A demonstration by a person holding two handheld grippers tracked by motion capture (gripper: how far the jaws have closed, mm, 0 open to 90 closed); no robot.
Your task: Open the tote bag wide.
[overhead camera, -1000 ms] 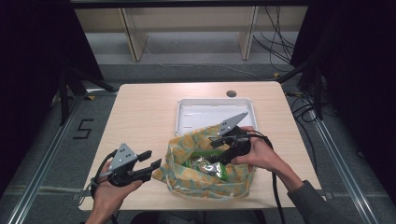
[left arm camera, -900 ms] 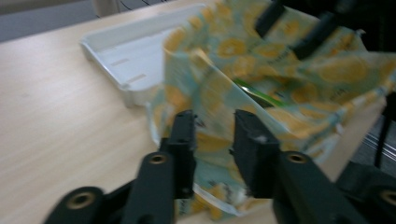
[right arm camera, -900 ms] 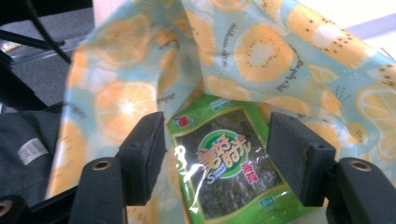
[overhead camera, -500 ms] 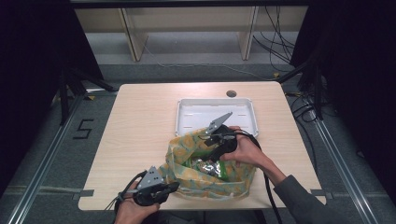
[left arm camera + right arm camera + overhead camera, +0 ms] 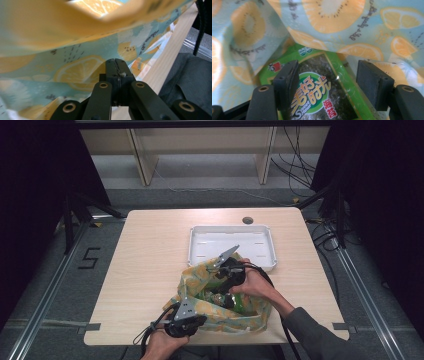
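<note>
A fabric bag (image 5: pixel 220 316) printed with lemons and kiwis lies at the table's near edge, its mouth open upward. My left gripper (image 5: pixel 199 319) is at the bag's near left side; in the left gripper view its jaws (image 5: pixel 116 62) are shut, with the bag's cloth (image 5: pixel 75 72) pinched at their tips. My right gripper (image 5: pixel 223 291) reaches down into the bag. In the right gripper view it (image 5: pixel 327 85) stands open, one jaw on each side of a green seaweed snack packet (image 5: pixel 319 97) without touching it. The bag's lining (image 5: pixel 332 25) hangs above the packet, whose green also shows from above (image 5: pixel 241 303).
A white rectangular tray (image 5: pixel 199 254) sits just behind the bag at the table's middle right. A round cable hole (image 5: pixel 247 220) is in the far edge of the wooden table (image 5: pixel 150 250). The near table edge runs close under the bag.
The left hand moved right and down to the bag's near side, and its jaws went from open to shut. The right gripper sank deeper into the bag.
</note>
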